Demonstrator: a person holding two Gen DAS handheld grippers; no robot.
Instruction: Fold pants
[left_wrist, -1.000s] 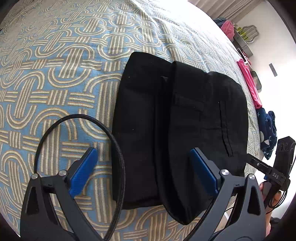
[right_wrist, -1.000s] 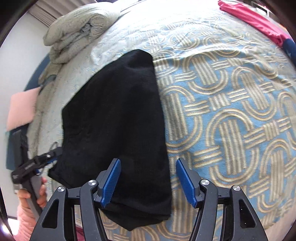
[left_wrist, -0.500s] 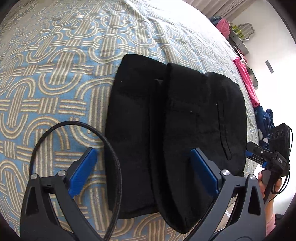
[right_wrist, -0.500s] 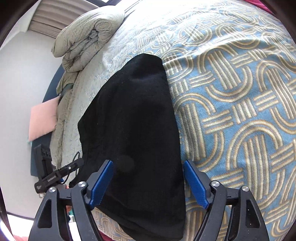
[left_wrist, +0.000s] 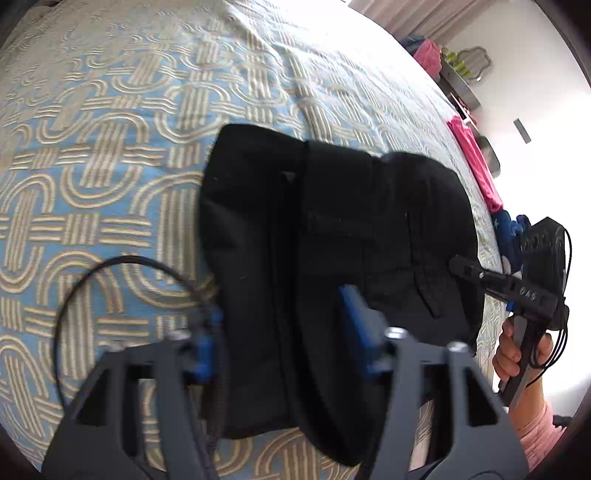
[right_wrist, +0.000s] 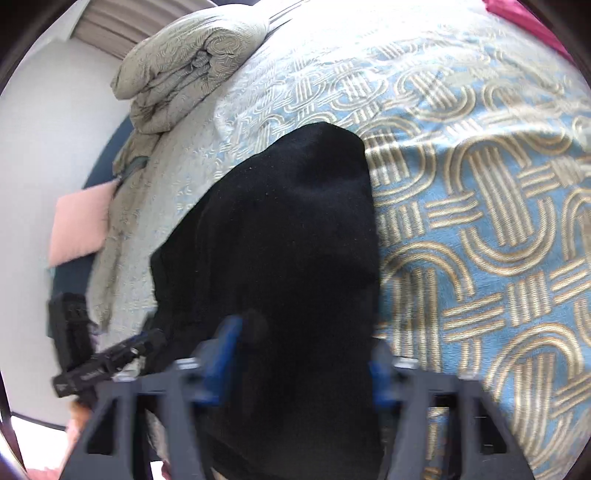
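The black pants lie folded into a compact stack on the blue and beige patterned bedspread. My left gripper is open, its blue pads straddling the stack's near edge. The pants also show in the right wrist view. My right gripper is open, with its blue pads on either side of the near end of the stack. The right gripper also shows in the left wrist view, at the pants' right edge. The left gripper shows in the right wrist view, at the left.
A rolled grey-green duvet lies at the head of the bed. A pink pillow sits beside it. Pink clothing and blue clothing lie along the bed's far side. A black cable loops over the bedspread.
Both grippers have moved in over the near edge of the folded pants, and the left jaws have narrowed. The pants have stayed in place.
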